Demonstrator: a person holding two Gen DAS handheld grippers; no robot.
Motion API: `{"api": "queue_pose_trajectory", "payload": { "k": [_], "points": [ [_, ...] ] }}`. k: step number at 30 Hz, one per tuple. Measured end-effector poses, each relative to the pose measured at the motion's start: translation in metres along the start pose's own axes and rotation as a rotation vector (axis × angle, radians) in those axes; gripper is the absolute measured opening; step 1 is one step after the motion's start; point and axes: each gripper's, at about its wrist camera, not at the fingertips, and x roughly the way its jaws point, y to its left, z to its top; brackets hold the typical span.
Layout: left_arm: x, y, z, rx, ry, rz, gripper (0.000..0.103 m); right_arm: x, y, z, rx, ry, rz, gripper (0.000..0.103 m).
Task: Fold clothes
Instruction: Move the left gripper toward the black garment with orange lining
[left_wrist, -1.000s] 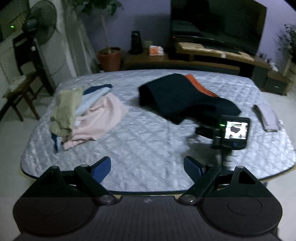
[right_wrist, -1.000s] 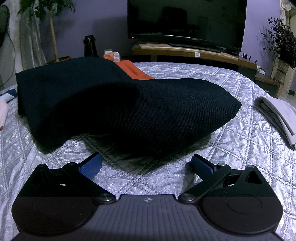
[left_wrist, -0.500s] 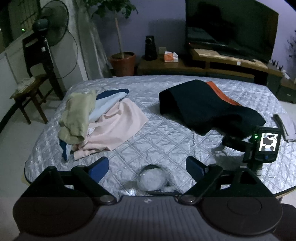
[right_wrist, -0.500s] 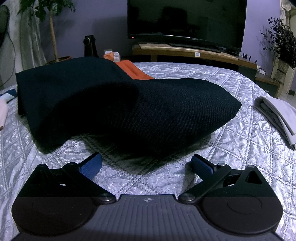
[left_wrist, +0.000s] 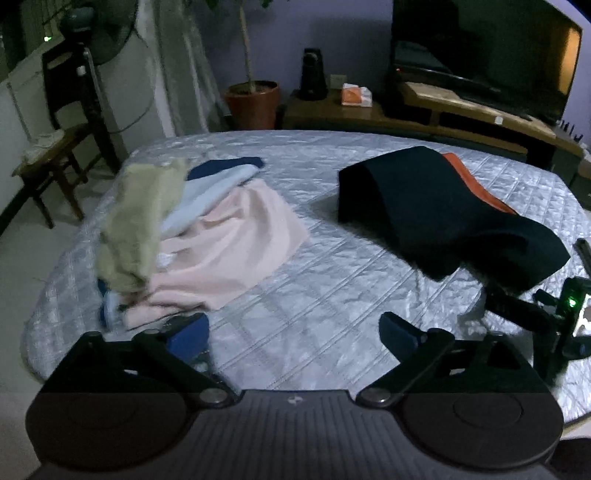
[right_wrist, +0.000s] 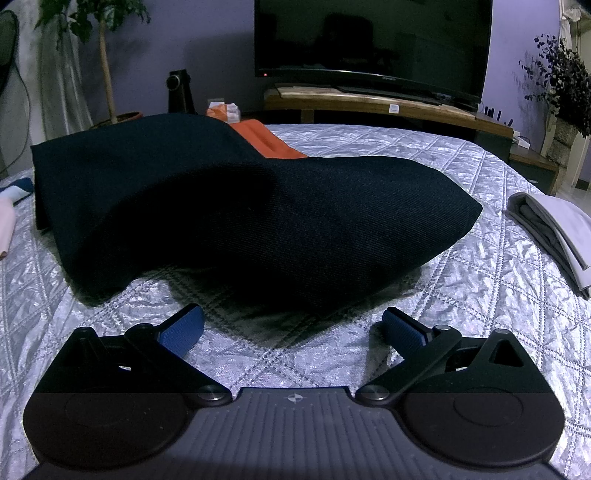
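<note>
Two piles of clothes lie on the shiny quilted bed (left_wrist: 332, 295) in front of you. The soft heap (left_wrist: 192, 236) on the left mixes pink, pale blue, dark blue and olive cloth, all crumpled. The dark cloth (right_wrist: 240, 206) sits puffed up in the middle (an orange piece (right_wrist: 266, 142) peeks out behind it). Your left gripper (left_wrist: 293, 334) hangs near the heap, jaws spread wide, holding nothing. Your right gripper (right_wrist: 291, 328) rests low before the dark cloth, jaws spread too.

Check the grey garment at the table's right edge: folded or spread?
Folded. The grey garment lies as a compact stack, layered edges showing along its near side.
</note>
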Motion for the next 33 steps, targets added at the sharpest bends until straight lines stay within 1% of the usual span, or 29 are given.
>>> {"api": "queue_pose_trajectory", "payload": {
  "k": [4,5,6,7,8,9,10,13,15,16,17,18,19,22,24,26,28,29,33],
  "points": [
    [0.048,-0.022,-0.005,0.007,0.023,-0.009,0.098,0.000,0.000,0.000,0.000,0.000,0.000,0.103],
    [0.061,-0.029,-0.008,0.022,0.039,0.003,0.097,0.000,0.000,0.000,0.000,0.000,0.000,0.103],
    [0.074,-0.036,-0.011,0.036,0.055,0.015,0.090,0.000,0.000,0.000,0.000,0.000,0.000,0.103],
    [0.083,-0.043,-0.013,0.060,0.053,0.030,0.085,0.000,0.000,0.000,0.000,0.000,0.000,0.103],
    [0.092,-0.049,-0.014,0.085,0.051,0.045,0.084,0.000,0.000,0.000,0.000,0.000,0.000,0.103],
    [0.101,-0.056,-0.016,0.109,0.049,0.060,0.085,-0.001,0.000,0.000,0.000,0.000,0.000,0.103],
    [0.108,-0.060,-0.016,0.120,0.036,0.060,0.085,-0.001,0.000,0.000,0.000,0.000,0.001,0.103],
    [0.128,-0.067,-0.015,0.106,0.010,0.048,0.086,-0.001,0.000,0.000,0.000,0.000,0.001,0.103],
    [0.141,-0.073,-0.016,0.117,-0.002,0.076,0.087,-0.001,0.000,0.000,0.000,0.000,0.001,0.103],
    [0.147,-0.076,-0.016,0.128,-0.005,0.096,0.090,-0.001,0.000,0.000,0.000,0.000,0.001,0.103],
    [0.150,-0.081,-0.017,0.141,-0.029,0.121,0.093,0.000,0.000,0.000,0.000,0.000,0.001,0.103],
    [0.153,-0.083,-0.019,0.161,-0.060,0.139,0.101,0.000,0.000,0.000,0.000,0.000,0.001,0.103],
    [0.155,-0.086,-0.021,0.180,-0.092,0.156,0.103,0.000,0.000,0.000,0.000,0.000,0.001,0.103],
    [0.159,-0.085,-0.024,0.178,-0.156,0.144,0.103,0.000,0.000,0.000,0.000,0.000,0.001,0.103],
    [0.162,-0.080,-0.023,0.141,-0.171,0.122,0.103,0.000,-0.001,0.001,0.000,0.000,0.001,0.103],
    [0.166,-0.074,-0.021,0.081,-0.174,0.093,0.103,0.000,-0.001,0.001,0.000,0.000,0.001,0.103],
    [0.171,-0.068,-0.022,0.018,-0.194,0.046,0.103,0.001,-0.001,0.003,-0.002,0.001,0.003,0.103],
    [0.173,-0.062,-0.022,-0.033,-0.183,0.006,0.103,0.002,0.000,0.003,-0.002,0.001,0.004,0.103],
    [0.180,-0.054,-0.012,-0.052,-0.147,-0.013,0.103,0.003,-0.001,0.007,-0.011,0.007,0.013,0.103]
  ]
}}
